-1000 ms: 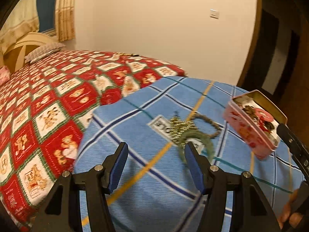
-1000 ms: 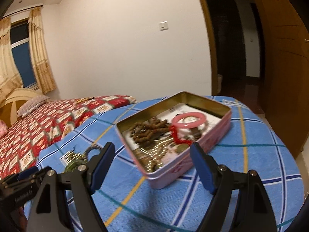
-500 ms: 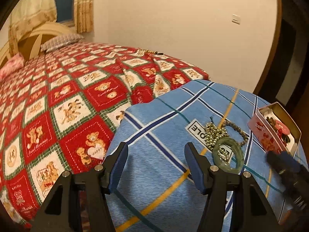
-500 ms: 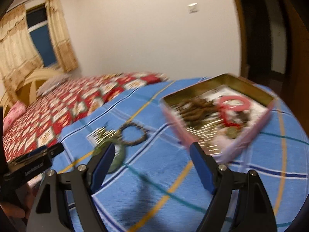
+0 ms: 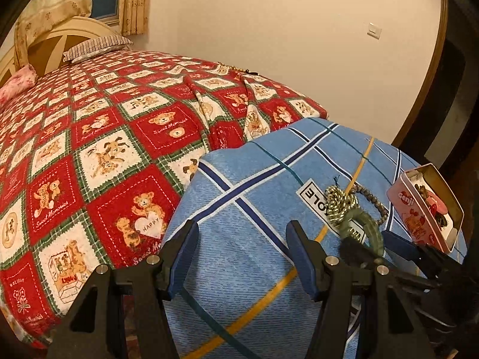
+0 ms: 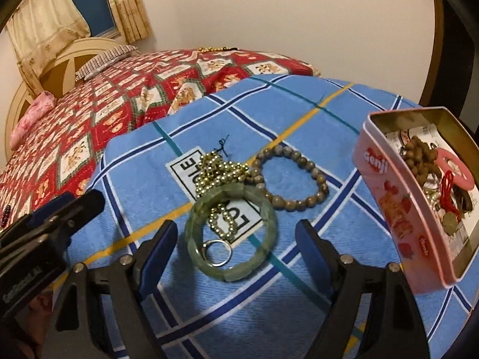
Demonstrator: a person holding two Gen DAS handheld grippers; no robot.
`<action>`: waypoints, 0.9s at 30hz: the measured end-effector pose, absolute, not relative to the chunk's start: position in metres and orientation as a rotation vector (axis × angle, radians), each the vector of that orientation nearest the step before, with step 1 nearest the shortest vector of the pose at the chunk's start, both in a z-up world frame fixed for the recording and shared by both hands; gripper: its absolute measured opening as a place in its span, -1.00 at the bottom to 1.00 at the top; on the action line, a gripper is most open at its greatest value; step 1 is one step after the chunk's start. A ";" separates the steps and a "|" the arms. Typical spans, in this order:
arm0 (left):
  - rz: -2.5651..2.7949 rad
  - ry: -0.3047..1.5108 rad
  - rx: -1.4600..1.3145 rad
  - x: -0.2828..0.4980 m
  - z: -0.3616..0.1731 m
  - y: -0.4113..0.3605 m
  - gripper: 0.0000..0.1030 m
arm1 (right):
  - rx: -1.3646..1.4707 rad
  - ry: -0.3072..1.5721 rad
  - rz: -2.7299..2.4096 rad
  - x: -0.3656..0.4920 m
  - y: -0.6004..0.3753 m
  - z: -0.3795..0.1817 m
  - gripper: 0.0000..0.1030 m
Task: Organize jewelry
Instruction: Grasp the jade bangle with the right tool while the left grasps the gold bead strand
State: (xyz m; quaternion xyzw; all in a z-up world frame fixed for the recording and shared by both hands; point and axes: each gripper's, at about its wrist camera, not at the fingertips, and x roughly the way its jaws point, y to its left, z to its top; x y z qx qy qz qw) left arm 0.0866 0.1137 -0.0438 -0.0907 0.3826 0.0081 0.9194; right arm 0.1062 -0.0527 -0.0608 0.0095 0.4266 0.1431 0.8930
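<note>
Both grippers spread, nothing held; jewelry loose on blue plaid blanket (image 6: 239, 305).

R gripper (image 6: 236, 248): jaws wide apart, straddling green jade-like bangle (image 6: 230, 233) w/ small silver ring (image 6: 218, 252) lying inside it. Gold bead chain (image 6: 221, 176) partly under bangle; brown-grey bead bracelet (image 6: 292, 176) just beside, touching chain. Open pink rectangular tin (image 6: 386, 197) at right, tilted, holds brown beads, pink bangle, red cord. L gripper (image 5: 241, 254): jaws apart, over bare blanket, left of the pile. Red bear-print bedspread (image 5: 89, 137) beyond.
</note>
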 end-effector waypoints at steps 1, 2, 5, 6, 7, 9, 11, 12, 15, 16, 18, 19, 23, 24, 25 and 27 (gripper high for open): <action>0.015 0.787 -0.184 0.087 -0.044 0.113 0.18 | 0.020 0.883 0.296 0.105 -0.054 -0.060 0.18; 0.013 0.787 -0.182 0.087 -0.044 0.112 0.18 | 0.019 0.880 0.297 0.103 -0.058 -0.059 0.02; 0.006 0.793 -0.186 0.087 -0.045 0.112 0.18 | 0.040 0.880 0.307 0.099 -0.071 -0.059 -0.33; 0.004 0.795 -0.188 0.088 -0.045 0.112 0.18 | 0.070 0.878 0.323 0.094 -0.079 -0.059 -0.41; 0.003 0.797 -0.191 0.088 -0.046 0.112 0.18 | 0.089 0.876 0.335 0.092 -0.083 -0.059 -0.48; -0.002 0.801 -0.193 0.089 -0.046 0.112 0.18 | 0.122 0.869 0.348 0.084 -0.093 -0.058 -0.56; -0.014 0.802 -0.191 0.089 -0.046 0.110 0.18 | 0.142 0.852 0.346 0.077 -0.102 -0.055 -0.61; -0.025 0.800 -0.189 0.090 -0.046 0.108 0.18 | 0.154 0.841 0.344 0.073 -0.107 -0.054 -0.63; -0.063 0.787 -0.162 0.089 -0.043 0.099 0.18 | 0.178 0.810 0.345 0.064 -0.116 -0.049 -0.65; -0.078 0.783 -0.156 0.088 -0.042 0.096 0.18 | 0.184 0.802 0.348 0.062 -0.118 -0.048 -0.65; -0.121 0.770 -0.150 0.089 -0.040 0.089 0.18 | 0.207 0.771 0.365 0.055 -0.125 -0.043 -0.65; -0.147 0.765 -0.147 0.090 -0.038 0.084 0.18 | 0.213 0.756 0.364 0.054 -0.126 -0.041 -0.65; -0.244 0.771 -0.121 0.102 -0.034 0.059 0.18 | 0.196 0.700 0.305 0.051 -0.131 -0.034 -0.65; -0.262 0.785 -0.114 0.106 -0.035 0.052 0.18 | 0.196 0.693 0.293 0.052 -0.133 -0.033 -0.65; -0.275 0.800 -0.098 0.112 -0.036 0.043 0.18 | 0.203 0.690 0.287 0.053 -0.135 -0.033 -0.65; -0.286 0.799 -0.055 0.120 -0.039 0.027 0.18 | 0.215 0.687 0.275 0.054 -0.139 -0.033 -0.65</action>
